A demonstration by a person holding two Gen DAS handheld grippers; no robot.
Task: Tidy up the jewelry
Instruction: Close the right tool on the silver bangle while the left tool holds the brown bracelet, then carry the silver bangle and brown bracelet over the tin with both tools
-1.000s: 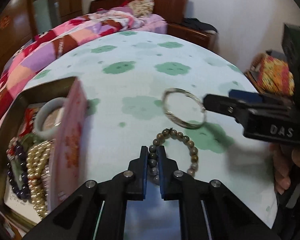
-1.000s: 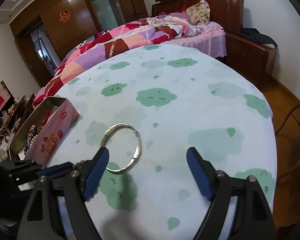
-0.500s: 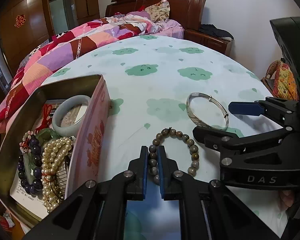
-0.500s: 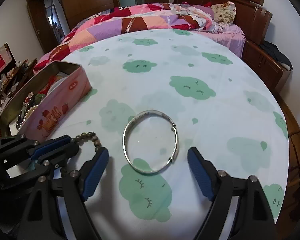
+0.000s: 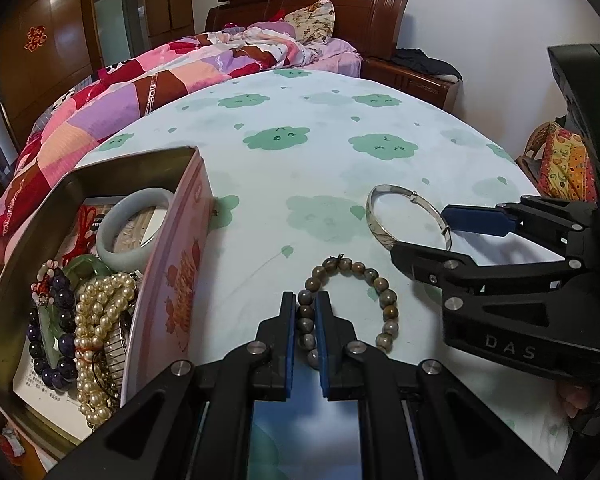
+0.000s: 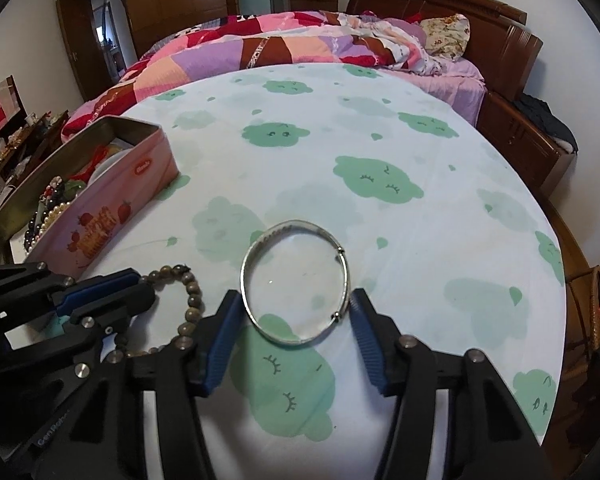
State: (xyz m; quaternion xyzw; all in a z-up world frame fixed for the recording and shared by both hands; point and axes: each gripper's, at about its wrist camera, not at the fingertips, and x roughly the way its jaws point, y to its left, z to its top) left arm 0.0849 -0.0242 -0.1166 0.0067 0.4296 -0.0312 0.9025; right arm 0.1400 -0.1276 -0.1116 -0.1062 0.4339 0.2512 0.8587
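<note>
- Left gripper [image 5: 305,312] pinched nearly shut on the brown bead bracelet [image 5: 352,304], pads on the strand's left side; the rest of the loop lies flat on the tablecloth [image 5: 300,168].
- Right gripper [image 6: 296,320] about half open, jaws have just been closing in; the silver bangle [image 6: 296,284] lies flat between the blue pads, the near half of the ring inside the gap. Right pad looks at or almost at the bangle's edge, left pad just beside it; can't tell if either presses.
- Bangle sits to the right of the bead bracelet, close but apart.
- Pink tin [image 5: 172,280] stands left of the bead bracelet, near it, open top.
- Inside the tin: pale jade bangle [image 5: 134,228] at the far end, pearl strand [image 5: 96,340] and dark purple beads [image 5: 56,340] at the near end, red cord [image 5: 82,228] beside the jade bangle.
- Beyond the table from the tin: bed with patchwork quilt [image 5: 140,88].
</note>
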